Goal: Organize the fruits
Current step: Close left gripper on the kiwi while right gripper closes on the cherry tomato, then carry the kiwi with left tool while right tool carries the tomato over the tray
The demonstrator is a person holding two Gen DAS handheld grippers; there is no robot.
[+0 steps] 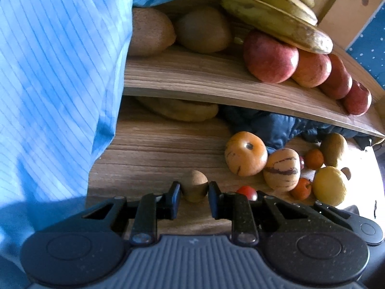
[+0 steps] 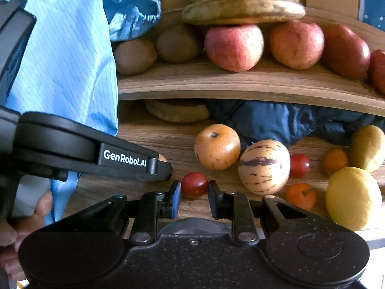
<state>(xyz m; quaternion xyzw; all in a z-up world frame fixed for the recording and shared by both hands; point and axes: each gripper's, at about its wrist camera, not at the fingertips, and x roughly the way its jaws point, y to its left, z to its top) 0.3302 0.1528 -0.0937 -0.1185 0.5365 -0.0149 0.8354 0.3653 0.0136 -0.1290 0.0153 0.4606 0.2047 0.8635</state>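
A: What does the left gripper (image 1: 194, 198) have?

B: A small brown fuzzy kiwi (image 1: 194, 186) sits between its 2 black fingers, both pads pressed to its sides, low over the wood-grain tabletop (image 1: 156, 149).

A: And the right gripper (image 2: 194, 198)?

B: Its jaws are closed on a small round red cherry tomato (image 2: 194, 184), pads touching each side. The left tool's black arm crosses just left of its fingertips.

A: What lies ahead of the right tool?

B: Just beyond and right of the tips, an orange round persimmon-like fruit (image 2: 217, 146) touches a cream melon with purple stripes (image 2: 264, 166). Further right: a second red tomato (image 2: 299, 165), 2 small orange tangerines (image 2: 301, 196), a big yellow lemon (image 2: 353, 197) and a yellow-green pear-like fruit (image 2: 367, 147).

A: Higher up?

B: A curved wooden shelf (image 2: 240, 84) carries 2 brown kiwis (image 2: 179, 43) to the left, 4 red apples (image 2: 234, 47) in a row to the right, with spotted yellow bananas (image 2: 243, 9) resting on top of the apples. Under the shelf lie a dark blue cloth (image 2: 276, 118) and a flat tan item I cannot identify. A light blue striped sleeve (image 2: 67, 55) fills the left side.
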